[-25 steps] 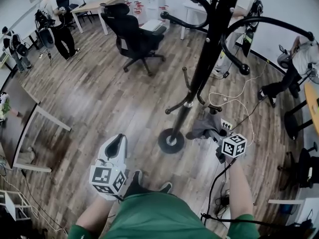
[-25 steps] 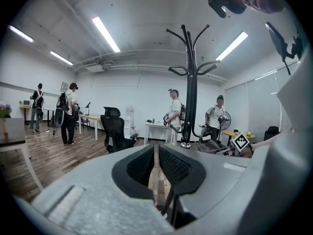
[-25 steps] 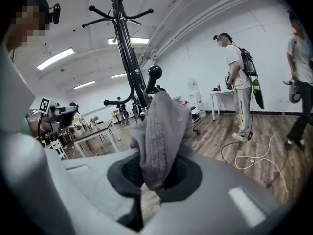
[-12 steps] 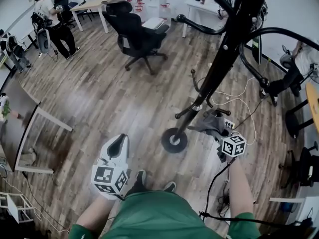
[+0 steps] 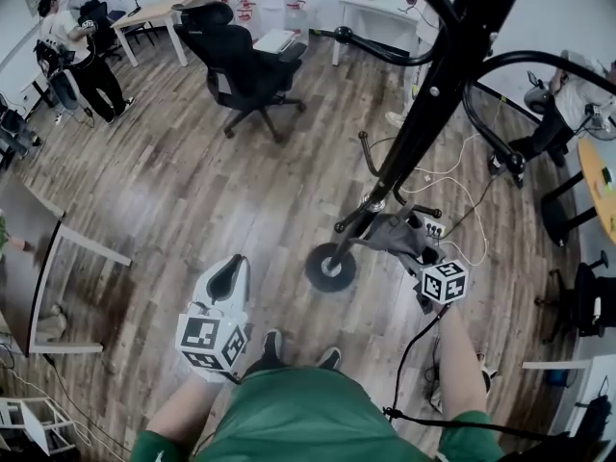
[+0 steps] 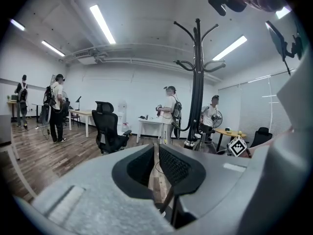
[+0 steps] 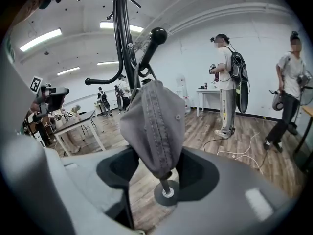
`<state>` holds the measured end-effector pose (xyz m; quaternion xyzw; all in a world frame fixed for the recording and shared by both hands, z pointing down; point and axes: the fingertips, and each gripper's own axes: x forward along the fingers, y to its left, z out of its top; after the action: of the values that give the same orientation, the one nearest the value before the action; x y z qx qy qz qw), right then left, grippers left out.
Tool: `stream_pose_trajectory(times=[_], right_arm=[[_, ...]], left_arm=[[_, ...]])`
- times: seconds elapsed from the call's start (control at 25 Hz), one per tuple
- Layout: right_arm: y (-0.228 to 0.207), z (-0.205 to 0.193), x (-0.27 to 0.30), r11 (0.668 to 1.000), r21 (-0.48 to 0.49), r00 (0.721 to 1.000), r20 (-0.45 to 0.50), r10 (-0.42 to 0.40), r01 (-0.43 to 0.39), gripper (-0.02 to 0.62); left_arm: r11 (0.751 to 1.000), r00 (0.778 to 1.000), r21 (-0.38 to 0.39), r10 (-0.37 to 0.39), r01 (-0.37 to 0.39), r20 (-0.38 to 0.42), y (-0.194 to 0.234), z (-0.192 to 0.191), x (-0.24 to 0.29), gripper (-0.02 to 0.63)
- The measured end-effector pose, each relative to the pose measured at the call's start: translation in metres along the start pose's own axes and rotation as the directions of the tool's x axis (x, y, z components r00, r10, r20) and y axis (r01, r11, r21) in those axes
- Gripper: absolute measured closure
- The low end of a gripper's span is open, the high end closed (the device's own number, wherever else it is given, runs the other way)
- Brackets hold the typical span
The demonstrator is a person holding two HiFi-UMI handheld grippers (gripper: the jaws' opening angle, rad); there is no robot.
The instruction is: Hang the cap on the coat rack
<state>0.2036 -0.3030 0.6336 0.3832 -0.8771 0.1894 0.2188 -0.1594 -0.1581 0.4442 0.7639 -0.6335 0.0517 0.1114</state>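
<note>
Cap (image 7: pixel 154 124) is seen draped over a lower hook (image 7: pixel 152 43) of the coat rack (image 7: pixel 124 38), with its lower edge hanging between the jaws of the right gripper (image 7: pixel 156 169). Those jaws have just been opening and are set wide; the pads appear clear of the fabric. The left gripper (image 6: pixel 155 166) is closed to a narrow slit, with nothing held.

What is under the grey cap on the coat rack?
The cap hides part of a hook; its knob shows above. Below the cap, the rack's round base is visible.

The left gripper (image 6: pixel 155 164) keeps its jaws together; the right gripper (image 7: pixel 155 173) has just been opening its jaws, with the cap (image 7: pixel 154 126) between them.
</note>
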Motion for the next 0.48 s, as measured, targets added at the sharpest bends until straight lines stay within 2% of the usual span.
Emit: stream_pose_trajectory(times=[0.12,0.24,0.48], right_arm=[[0.001,-0.005,-0.007,1.0,0.0,1.0,-0.006,-0.03,0.03,0.341],[-0.002,-0.007,-0.02,0.998,0.012,0.998,0.005,-0.063,0.063,0.336],[-0.011,0.011,-0.054,0.99,0.045,0.987,0.084,-0.136,0.133,0.336]], left_arm=[[0.999,0.999,0.0,-0.034,0.034,-0.001,-0.004,0.001,0.01,0.566],[0.997,0.997,0.002,-0.071,0.071,-0.003,-0.009,0.002,0.021,0.566],[0.991,0.991,0.011,-0.136,0.136,-0.005,-0.024,0.013,0.045,0.566]])
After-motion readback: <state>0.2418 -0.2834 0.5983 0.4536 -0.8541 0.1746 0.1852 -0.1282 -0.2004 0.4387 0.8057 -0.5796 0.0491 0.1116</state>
